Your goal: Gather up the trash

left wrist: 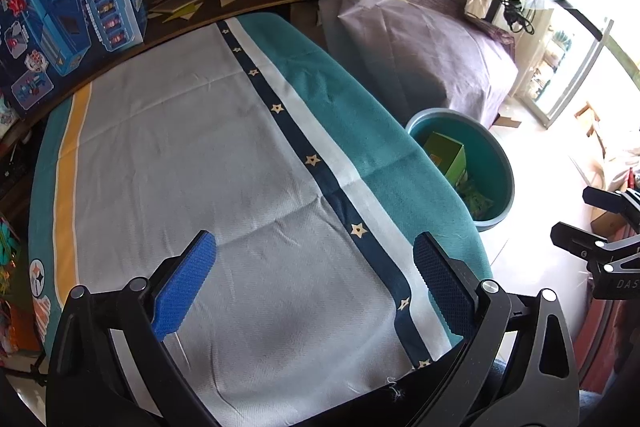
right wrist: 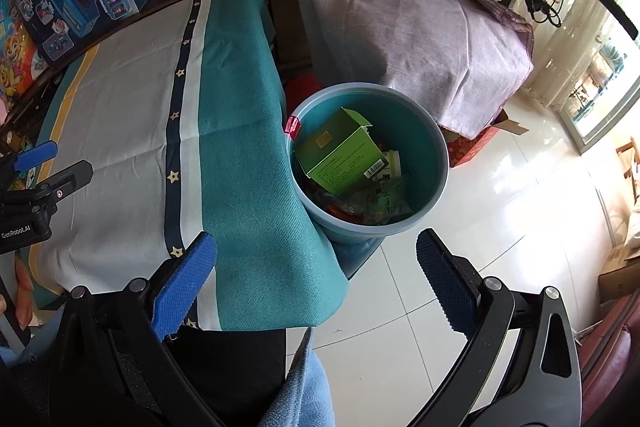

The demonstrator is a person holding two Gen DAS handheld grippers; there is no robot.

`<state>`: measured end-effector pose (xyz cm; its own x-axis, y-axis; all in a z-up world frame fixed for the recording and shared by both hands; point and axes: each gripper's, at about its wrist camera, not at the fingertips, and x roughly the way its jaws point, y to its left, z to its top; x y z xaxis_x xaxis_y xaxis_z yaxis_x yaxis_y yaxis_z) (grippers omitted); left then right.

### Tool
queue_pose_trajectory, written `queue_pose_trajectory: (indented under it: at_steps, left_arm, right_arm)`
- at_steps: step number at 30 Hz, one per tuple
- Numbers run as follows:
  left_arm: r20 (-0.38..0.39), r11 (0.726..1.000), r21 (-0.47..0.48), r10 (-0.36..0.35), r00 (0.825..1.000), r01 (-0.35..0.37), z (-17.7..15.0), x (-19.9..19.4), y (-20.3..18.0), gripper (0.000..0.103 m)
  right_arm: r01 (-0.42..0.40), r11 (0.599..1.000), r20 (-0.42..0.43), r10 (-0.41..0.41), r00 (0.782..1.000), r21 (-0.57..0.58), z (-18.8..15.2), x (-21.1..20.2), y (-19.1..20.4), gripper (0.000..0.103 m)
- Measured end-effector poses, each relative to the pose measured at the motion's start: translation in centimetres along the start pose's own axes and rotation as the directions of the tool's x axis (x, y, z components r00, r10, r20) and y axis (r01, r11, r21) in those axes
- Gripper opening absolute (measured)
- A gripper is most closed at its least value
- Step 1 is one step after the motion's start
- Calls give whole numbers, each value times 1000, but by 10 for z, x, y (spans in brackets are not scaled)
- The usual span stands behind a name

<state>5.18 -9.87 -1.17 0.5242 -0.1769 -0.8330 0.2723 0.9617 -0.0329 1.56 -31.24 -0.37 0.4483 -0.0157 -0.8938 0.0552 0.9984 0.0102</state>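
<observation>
A teal trash bin (right wrist: 434, 163) stands on the floor beside the table's right edge; it also shows in the left wrist view (left wrist: 502, 163). Inside lie a green carton (right wrist: 340, 159), a small white bottle (right wrist: 394, 163) and crumpled wrappers (right wrist: 380, 205). A small red scrap (right wrist: 293, 126) sits at the bin's rim next to the cloth. My left gripper (left wrist: 314, 267) is open and empty above the tablecloth (left wrist: 180, 167). My right gripper (right wrist: 316, 267) is open and empty over the table's right edge, just before the bin.
A striped cloth with stars covers the table (right wrist: 240, 107). A blue toy box (left wrist: 60, 7) stands at the far left. A purple covered bundle (right wrist: 420, 39) sits behind the bin. White tile floor (right wrist: 520, 207) lies to the right.
</observation>
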Motion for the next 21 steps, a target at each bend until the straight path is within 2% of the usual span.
queue_pose_trajectory:
  at_steps: [21]
  left_arm:
    - [-33,1000,-14,-10,999,10,-6,12,3,99]
  right_arm:
    - [49,999,40,-49,998,-2,4,-3,0,96]
